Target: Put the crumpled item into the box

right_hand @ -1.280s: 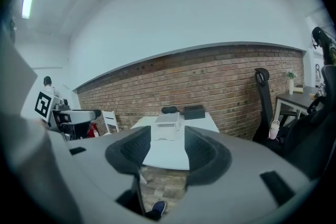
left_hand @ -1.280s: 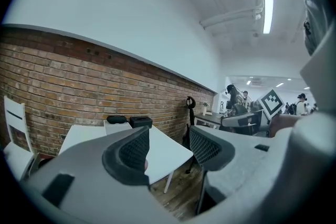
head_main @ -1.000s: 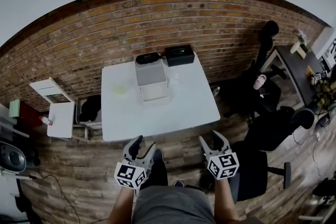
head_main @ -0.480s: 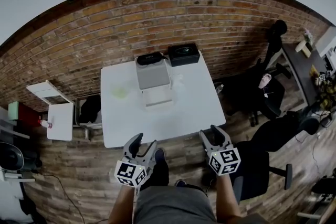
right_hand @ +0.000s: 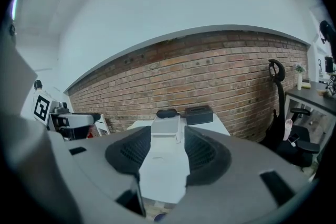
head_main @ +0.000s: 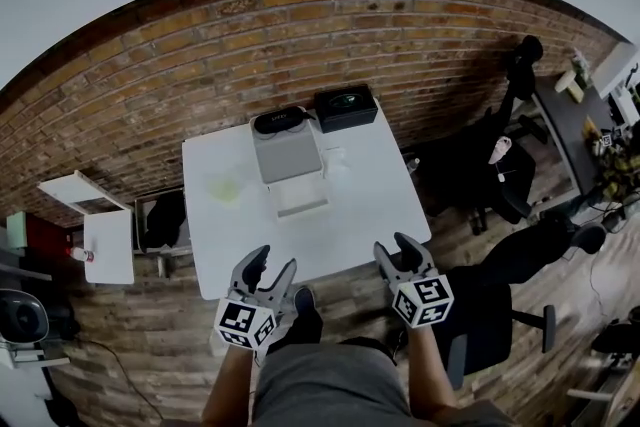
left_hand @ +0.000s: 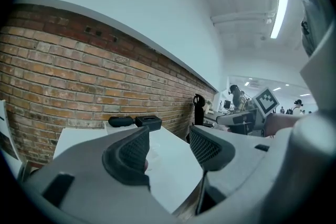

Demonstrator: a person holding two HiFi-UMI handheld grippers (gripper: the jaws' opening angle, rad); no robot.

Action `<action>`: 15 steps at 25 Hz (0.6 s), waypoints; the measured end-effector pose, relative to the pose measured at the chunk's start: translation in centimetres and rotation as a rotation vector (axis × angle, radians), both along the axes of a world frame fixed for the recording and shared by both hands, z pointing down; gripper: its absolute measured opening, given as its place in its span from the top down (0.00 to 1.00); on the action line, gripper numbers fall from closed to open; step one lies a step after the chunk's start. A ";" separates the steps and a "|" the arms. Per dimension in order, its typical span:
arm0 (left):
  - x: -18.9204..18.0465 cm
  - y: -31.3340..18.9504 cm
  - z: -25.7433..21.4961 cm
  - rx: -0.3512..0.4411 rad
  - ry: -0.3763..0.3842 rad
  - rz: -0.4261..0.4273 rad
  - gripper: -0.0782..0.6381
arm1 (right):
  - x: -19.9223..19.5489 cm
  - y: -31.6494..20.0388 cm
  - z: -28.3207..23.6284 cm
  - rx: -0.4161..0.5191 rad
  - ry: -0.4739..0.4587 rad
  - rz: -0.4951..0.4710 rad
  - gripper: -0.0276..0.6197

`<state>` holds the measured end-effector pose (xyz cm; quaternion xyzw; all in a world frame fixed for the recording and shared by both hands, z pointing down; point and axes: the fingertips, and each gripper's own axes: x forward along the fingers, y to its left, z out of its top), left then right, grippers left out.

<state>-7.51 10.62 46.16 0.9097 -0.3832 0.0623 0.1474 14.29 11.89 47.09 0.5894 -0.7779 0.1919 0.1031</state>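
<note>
A white table (head_main: 350, 215) stands against the brick wall. On it lies a pale green crumpled item (head_main: 224, 187), left of an open grey-white box (head_main: 287, 155) whose flap hangs toward me. My left gripper (head_main: 274, 263) hovers at the table's near edge, open and empty. My right gripper (head_main: 393, 246) is open and empty too, at the near right edge. In the right gripper view the box (right_hand: 168, 127) shows straight ahead between the jaws of that gripper (right_hand: 164, 152). The left gripper (left_hand: 168, 152) looks across the table top (left_hand: 176, 162).
A black case (head_main: 345, 107) and a black oblong object (head_main: 280, 120) sit behind the box by the wall. A small white side table (head_main: 110, 245) stands left of the table. Black office chairs (head_main: 500, 185) and a desk (head_main: 580, 125) are to the right.
Both grippers have moved forward together, from over the floor to the table's near edge. Their jaws stay apart as before.
</note>
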 end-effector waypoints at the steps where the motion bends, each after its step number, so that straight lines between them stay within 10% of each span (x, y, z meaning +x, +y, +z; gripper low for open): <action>1: -0.2 -0.7 -0.1 0.005 0.000 0.006 0.58 | -0.2 -0.3 -0.1 0.001 0.003 0.005 0.64; 15: 0.8 -5.3 -0.8 0.018 0.013 0.114 0.58 | 0.6 -2.4 -0.9 0.005 0.021 0.108 0.64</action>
